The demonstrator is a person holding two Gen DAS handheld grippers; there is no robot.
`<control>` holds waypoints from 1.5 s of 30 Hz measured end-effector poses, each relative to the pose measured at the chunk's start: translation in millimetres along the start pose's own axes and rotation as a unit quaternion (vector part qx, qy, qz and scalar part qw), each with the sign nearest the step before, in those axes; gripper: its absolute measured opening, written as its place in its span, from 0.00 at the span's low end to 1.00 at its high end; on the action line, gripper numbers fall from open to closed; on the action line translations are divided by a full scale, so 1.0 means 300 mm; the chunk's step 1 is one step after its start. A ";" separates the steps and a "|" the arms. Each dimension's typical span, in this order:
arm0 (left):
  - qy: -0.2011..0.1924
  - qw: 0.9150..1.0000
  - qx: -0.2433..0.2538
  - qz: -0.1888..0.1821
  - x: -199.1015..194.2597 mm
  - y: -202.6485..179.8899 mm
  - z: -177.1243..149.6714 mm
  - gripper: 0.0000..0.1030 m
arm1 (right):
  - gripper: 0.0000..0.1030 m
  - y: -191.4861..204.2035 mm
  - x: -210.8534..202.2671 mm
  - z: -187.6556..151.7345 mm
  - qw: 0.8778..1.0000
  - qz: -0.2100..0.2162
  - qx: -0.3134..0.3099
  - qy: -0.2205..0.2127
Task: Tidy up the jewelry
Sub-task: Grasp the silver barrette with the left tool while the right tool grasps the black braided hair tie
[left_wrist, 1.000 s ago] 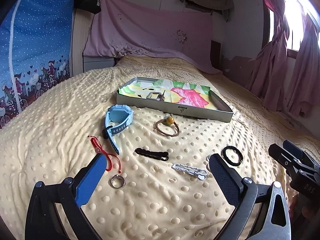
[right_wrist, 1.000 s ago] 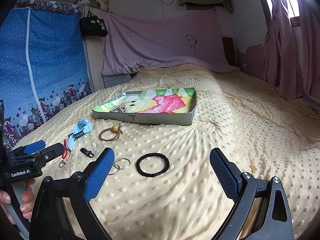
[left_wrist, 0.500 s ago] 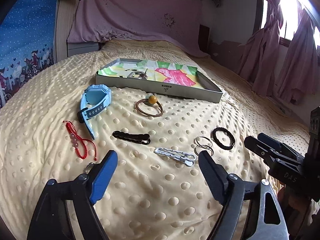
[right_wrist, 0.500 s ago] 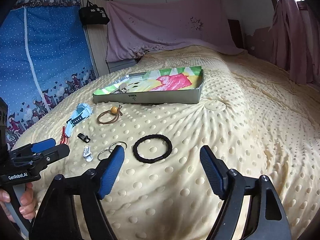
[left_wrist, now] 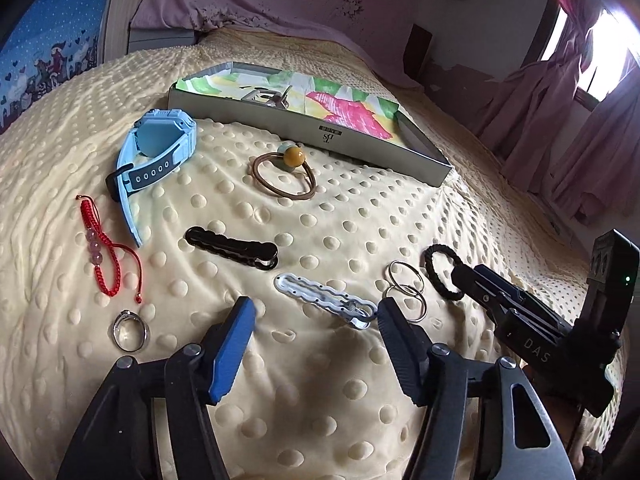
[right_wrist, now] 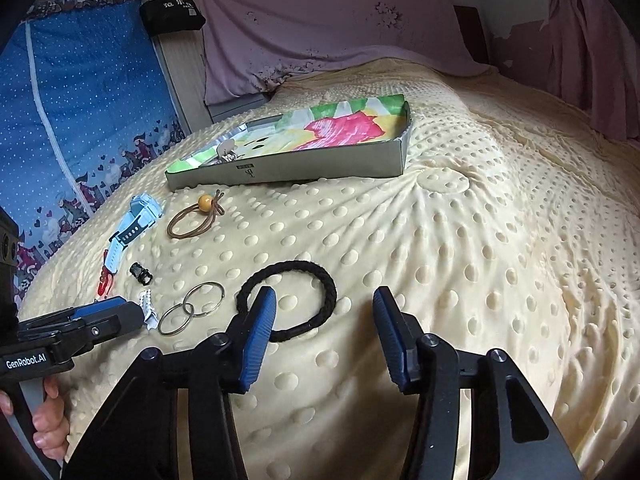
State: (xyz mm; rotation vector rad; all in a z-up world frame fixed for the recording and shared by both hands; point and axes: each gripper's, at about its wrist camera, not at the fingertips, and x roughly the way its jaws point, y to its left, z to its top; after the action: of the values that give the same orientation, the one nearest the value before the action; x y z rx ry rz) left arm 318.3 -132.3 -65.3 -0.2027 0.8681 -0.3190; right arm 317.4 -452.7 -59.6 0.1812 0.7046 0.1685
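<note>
Jewelry lies on a yellow dotted blanket in front of a shallow grey box with a colourful lining, which holds a metal piece. My left gripper is open and empty, just short of a white hair clip. Near it lie a black hair clip, two linked metal rings, a silver ring, a red cord bracelet, a blue watch and a brown hair tie with a bead. My right gripper is open and empty, its left finger over a black braided hair tie.
The box sits at the far side of the items. The bed's blanket stretches wide to the right. A blue patterned panel and pink cloth stand behind, with curtains at the right. The left gripper shows in the right wrist view.
Both grippers have moved forward and down toward the blanket. Their jaws have narrowed somewhat. The left now sits by the white clip, the right over the black hair tie.
</note>
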 end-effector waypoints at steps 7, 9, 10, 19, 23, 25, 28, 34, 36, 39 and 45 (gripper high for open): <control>0.017 0.999 -0.042 -0.019 0.036 0.037 0.008 0.45 | 0.34 0.002 0.049 -0.004 1.000 0.008 0.005 0.014; 0.019 0.998 -0.049 -0.024 0.044 0.043 0.007 0.38 | 0.34 0.004 0.059 -0.005 1.000 0.011 0.006 0.018; 0.020 0.998 -0.051 -0.025 0.048 0.047 0.008 0.35 | 0.33 0.006 0.063 -0.006 1.000 0.012 0.007 0.020; 0.022 0.996 -0.074 -0.040 0.068 0.078 0.011 0.18 | 0.13 0.011 0.077 -0.019 0.999 0.030 0.008 0.034; 0.015 0.996 -0.078 -0.045 0.056 0.083 0.006 0.18 | 0.07 0.011 0.081 -0.022 0.999 0.033 0.010 0.037; 0.010 0.995 -0.083 -0.047 0.049 0.092 0.003 0.17 | 0.05 0.013 0.083 -0.024 0.999 0.032 0.007 0.035; 0.008 0.995 -0.087 -0.048 0.045 0.099 0.001 0.15 | 0.05 0.013 0.080 -0.026 0.999 0.031 0.006 0.032; 0.003 0.997 -0.059 -0.039 0.027 0.080 -0.011 0.14 | 0.05 0.029 0.056 -0.029 0.999 0.035 -0.003 0.017; -0.001 0.998 -0.047 -0.039 0.017 0.068 -0.016 0.14 | 0.05 0.041 0.046 -0.027 0.999 0.040 -0.009 0.009; -0.013 0.999 -0.027 -0.045 -0.001 0.047 -0.016 0.14 | 0.05 0.058 0.027 -0.021 0.999 0.046 -0.017 -0.003; -0.034 0.998 0.014 -0.047 -0.024 -0.006 0.022 0.14 | 0.05 0.064 0.013 0.023 0.998 0.053 -0.009 -0.026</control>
State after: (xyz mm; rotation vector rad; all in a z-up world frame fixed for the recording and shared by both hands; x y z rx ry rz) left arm 318.7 -131.0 -55.4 -0.2263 0.7878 -0.4091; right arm 323.2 -434.0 -52.7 0.2064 0.6412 0.2707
